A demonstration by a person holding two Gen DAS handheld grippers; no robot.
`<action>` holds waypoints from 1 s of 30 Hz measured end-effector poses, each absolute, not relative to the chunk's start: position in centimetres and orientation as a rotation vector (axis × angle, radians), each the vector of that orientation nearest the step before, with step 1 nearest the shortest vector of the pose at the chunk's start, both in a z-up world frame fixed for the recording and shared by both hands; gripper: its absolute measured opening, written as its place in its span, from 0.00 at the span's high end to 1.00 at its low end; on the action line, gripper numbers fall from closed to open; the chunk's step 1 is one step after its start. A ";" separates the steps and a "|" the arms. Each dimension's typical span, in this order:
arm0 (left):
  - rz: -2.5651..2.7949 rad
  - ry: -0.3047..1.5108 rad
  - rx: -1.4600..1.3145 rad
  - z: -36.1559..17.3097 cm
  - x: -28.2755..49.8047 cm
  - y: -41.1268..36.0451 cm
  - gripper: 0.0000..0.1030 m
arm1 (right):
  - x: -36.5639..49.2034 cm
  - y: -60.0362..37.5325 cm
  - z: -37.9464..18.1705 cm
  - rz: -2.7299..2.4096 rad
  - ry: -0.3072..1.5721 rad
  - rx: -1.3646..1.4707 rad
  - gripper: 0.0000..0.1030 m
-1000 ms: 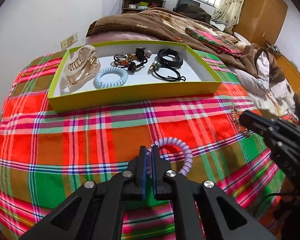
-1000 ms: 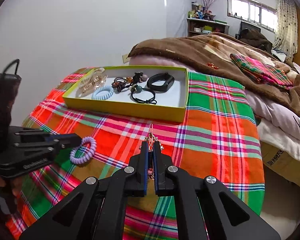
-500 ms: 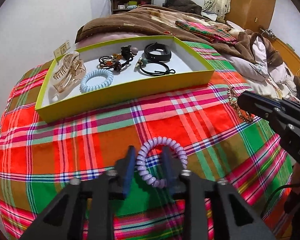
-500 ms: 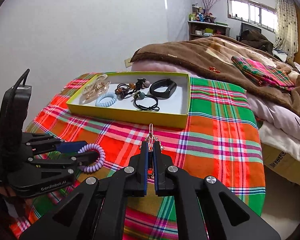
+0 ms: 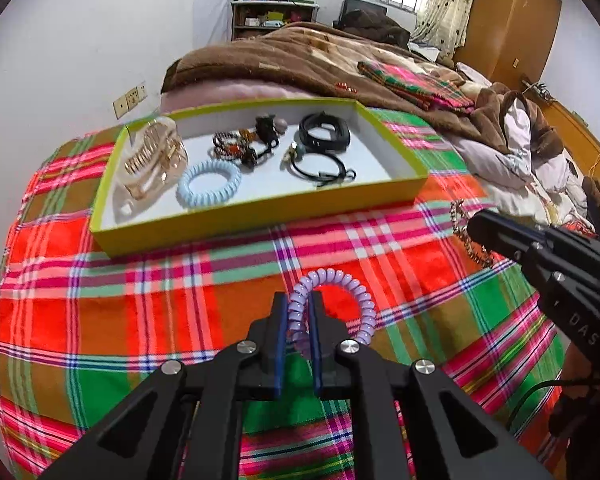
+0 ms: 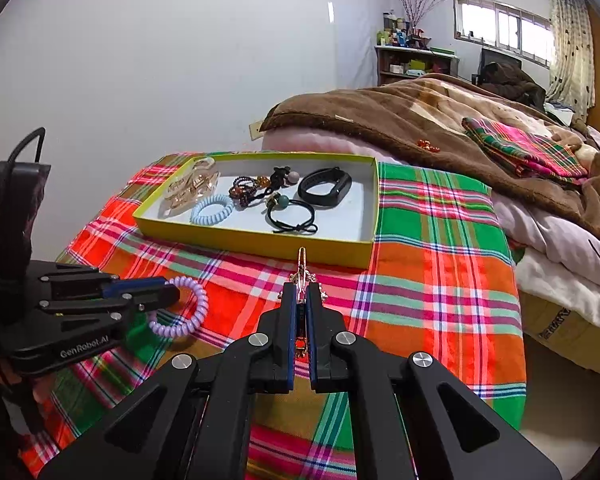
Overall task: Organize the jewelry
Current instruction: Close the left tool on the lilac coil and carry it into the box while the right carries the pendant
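The left gripper [image 5: 298,312] has just been closing and now pinches one side of the lilac coiled plastic hair tie [image 5: 332,308] above the plaid cloth [image 5: 140,300], in front of the shallow yellow-green cardboard tray [image 5: 260,216]. That springy spiral looks light and soft; it should flex and stretch, so a grip across a single strand suits it. The right gripper [image 6: 299,300] is pressed together on a thin gold-toned chain piece [image 6: 301,264], probably a bracelet, though the view is too small to tell; it looks limp and slippery, best held near its clasp. The tray already holds a pale blue coil tie [image 5: 209,182], a clear claw clip [image 5: 152,162] and a black band [image 5: 324,136].
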State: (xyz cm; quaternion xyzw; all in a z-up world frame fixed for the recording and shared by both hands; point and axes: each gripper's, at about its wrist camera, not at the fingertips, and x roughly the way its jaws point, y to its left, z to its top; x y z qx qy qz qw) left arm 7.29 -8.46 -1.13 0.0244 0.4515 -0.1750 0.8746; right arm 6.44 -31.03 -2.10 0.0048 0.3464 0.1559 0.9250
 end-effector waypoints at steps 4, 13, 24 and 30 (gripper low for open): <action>-0.366 0.920 0.045 -0.1 7.7 -8.3 0.90 | 6.9 -30.9 -1.5 0.318 0.701 0.009 0.96; -0.368 0.860 0.013 2.6 10.4 -7.5 0.90 | 9.0 -31.0 -0.2 0.307 0.678 0.012 0.96; -0.368 0.803 -0.010 5.0 14.8 -7.5 0.90 | 12.5 -31.1 0.4 0.295 0.668 0.024 0.96; -0.363 0.795 -0.018 5.5 16.6 -7.6 0.90 | 13.9 -31.1 0.8 0.293 0.657 0.030 0.96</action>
